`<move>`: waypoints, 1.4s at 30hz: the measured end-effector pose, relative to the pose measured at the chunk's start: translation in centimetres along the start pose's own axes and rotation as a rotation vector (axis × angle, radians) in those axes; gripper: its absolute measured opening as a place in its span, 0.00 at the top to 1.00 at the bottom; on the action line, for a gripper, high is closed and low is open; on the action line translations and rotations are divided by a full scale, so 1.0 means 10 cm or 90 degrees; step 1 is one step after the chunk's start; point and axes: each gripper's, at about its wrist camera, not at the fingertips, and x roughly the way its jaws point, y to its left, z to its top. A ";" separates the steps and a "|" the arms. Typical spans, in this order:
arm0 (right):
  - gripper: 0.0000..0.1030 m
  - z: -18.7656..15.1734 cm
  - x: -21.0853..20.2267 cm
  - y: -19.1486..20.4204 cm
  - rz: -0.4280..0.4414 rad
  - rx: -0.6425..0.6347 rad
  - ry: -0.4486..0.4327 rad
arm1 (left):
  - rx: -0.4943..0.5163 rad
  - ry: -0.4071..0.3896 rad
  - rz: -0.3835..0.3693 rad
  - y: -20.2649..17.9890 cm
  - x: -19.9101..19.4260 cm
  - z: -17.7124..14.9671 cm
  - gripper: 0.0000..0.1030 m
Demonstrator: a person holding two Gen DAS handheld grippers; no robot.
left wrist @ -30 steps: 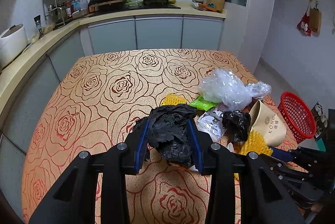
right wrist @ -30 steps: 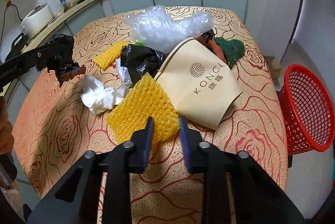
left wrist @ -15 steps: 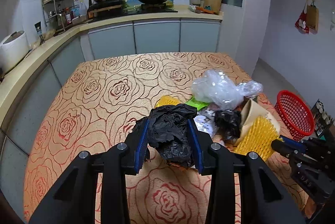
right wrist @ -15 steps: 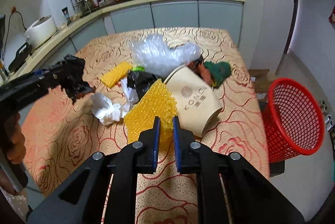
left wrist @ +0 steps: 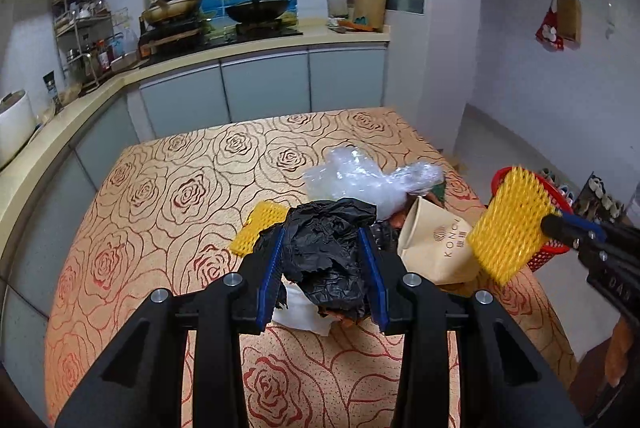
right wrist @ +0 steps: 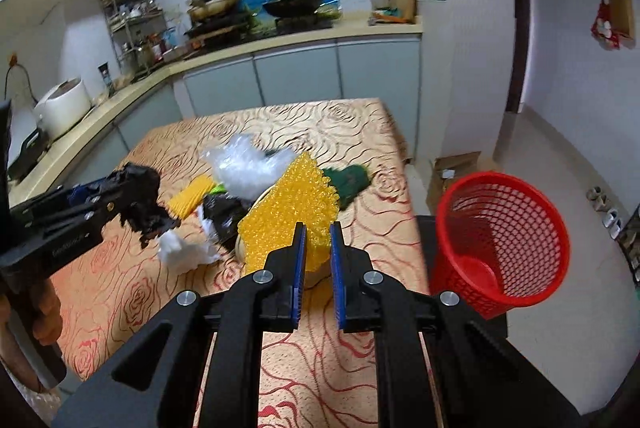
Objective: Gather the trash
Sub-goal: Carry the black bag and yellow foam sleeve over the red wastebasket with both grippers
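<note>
My left gripper (left wrist: 322, 260) is shut on a crumpled black plastic bag (left wrist: 328, 252) and holds it above the table; it also shows in the right wrist view (right wrist: 142, 199). My right gripper (right wrist: 317, 240) is shut on a yellow bubble-wrap sheet (right wrist: 290, 214), lifted off the table, which also shows in the left wrist view (left wrist: 508, 224). A red mesh basket (right wrist: 500, 240) stands on the floor to the right of the table. On the table lie a tan paper bag (left wrist: 436, 244), clear plastic wrap (left wrist: 360, 179), a second yellow sheet (left wrist: 260, 226) and white tissue (right wrist: 182, 254).
The table has a rose-patterned cloth (left wrist: 168, 195). A green crumpled piece (right wrist: 352, 179) lies near its right edge. A kitchen counter (left wrist: 240, 45) with pans runs behind and to the left. A cardboard box (right wrist: 452, 167) sits on the floor behind the basket.
My right gripper has shut on the yellow bubble-wrap sheet and lifted it up and toward the right. My left gripper has risen a little with the black bag.
</note>
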 end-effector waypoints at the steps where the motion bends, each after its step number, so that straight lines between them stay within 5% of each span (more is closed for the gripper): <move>1: 0.88 0.01 -0.03 -0.04 -0.004 0.004 -0.005 | 0.004 -0.001 -0.001 -0.02 -0.01 0.00 0.66; 22: 0.88 0.15 -0.41 -0.66 -0.096 0.042 -0.057 | 0.032 -0.042 -0.070 -0.69 0.02 0.34 0.66; 42: 0.88 0.10 -0.06 -1.68 -0.252 0.075 -0.042 | 0.098 -0.042 -0.169 -2.21 0.80 0.68 0.65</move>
